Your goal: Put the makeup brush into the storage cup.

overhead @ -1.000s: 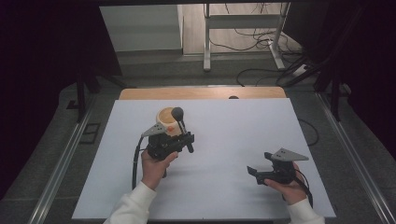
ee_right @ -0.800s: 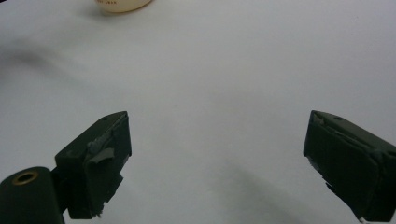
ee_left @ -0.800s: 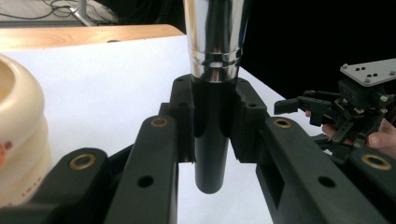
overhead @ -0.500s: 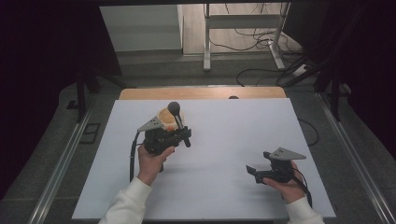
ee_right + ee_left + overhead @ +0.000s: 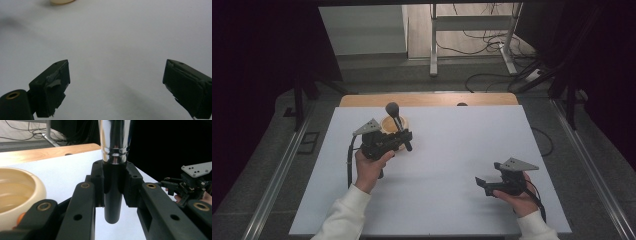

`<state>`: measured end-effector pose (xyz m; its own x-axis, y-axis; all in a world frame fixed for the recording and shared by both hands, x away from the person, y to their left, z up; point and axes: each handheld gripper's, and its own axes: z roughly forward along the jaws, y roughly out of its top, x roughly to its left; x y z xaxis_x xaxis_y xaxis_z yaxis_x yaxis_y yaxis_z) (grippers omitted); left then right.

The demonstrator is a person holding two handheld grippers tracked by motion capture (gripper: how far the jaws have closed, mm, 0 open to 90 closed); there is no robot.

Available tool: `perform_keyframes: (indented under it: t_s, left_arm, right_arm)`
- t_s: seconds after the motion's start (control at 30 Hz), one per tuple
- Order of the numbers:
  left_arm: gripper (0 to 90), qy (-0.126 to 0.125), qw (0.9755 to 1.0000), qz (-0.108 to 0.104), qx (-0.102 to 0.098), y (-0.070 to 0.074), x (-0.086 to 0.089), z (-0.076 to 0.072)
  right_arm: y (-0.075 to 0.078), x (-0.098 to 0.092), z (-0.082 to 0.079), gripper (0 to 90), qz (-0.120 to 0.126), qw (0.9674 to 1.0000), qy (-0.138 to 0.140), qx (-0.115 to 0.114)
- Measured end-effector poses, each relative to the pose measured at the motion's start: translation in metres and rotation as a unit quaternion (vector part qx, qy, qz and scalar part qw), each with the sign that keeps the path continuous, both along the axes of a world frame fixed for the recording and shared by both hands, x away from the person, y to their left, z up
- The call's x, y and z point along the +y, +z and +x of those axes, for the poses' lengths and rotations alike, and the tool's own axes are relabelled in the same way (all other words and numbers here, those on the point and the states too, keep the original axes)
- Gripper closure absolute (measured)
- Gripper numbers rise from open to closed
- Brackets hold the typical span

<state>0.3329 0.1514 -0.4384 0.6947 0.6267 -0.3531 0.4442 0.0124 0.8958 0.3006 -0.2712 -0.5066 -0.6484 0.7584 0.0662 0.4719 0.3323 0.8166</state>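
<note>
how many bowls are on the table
1. The bowl stands near the table's far edge, just behind the left gripper, which is shut on a brush. None seems hidden.

bowl (image 5: 393,123): pale cream-tan, a small orange patch low on its side in the left gripper view
pestle-like tool (image 5: 114,170): black handle, shiny silver metal collar
counter (image 5: 452,165): plain white sheet, light wood strip at far edge
left gripper (image 5: 404,141): black, grey top plate
sleeves (image 5: 343,217): white
</note>
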Motion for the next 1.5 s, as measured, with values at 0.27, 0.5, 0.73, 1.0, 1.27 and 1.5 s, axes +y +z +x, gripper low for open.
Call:
perform_keyframes:
  t_s: [0.27, 0.5, 0.73, 1.0, 1.27, 1.5]
  left_arm:
    - [74.1, 0.009, 0.9999, 0.004, -0.005, 0.007, 0.005, 0.001]
    - [74.1, 0.014, 0.9996, 0.024, -0.009, 0.018, 0.003, 0.006]
    - [74.1, 0.023, 0.9995, 0.020, -0.001, 0.019, 0.008, 0.014]
    - [74.0, 0.039, 0.9990, 0.022, 0.008, 0.018, 0.017, 0.026]
    - [74.1, 0.060, 0.9974, 0.041, -0.001, 0.019, 0.021, 0.037]
    - [74.0, 0.070, 0.9964, 0.048, 0.003, 0.018, 0.022, 0.049]
  right_arm:
    - [0.004, -0.004, -0.001, 8.1, 0.015, 0.9999, -0.006, -0.003]
    - [0.003, -0.004, -0.001, 8.0, 0.013, 0.9999, -0.001, -0.001]
    - [0.003, -0.002, -0.001, 8.0, 0.012, 0.9999, 0.001, 0.002]
    - [0.003, -0.003, 0.000, 8.0, 0.015, 0.9999, -0.003, 0.003]
    - [0.002, -0.002, 0.000, 8.0, 0.009, 1.0000, -0.001, 0.002]
    - [0.002, -0.002, 0.000, 8.0, 0.007, 1.0000, -0.002, 0.001]
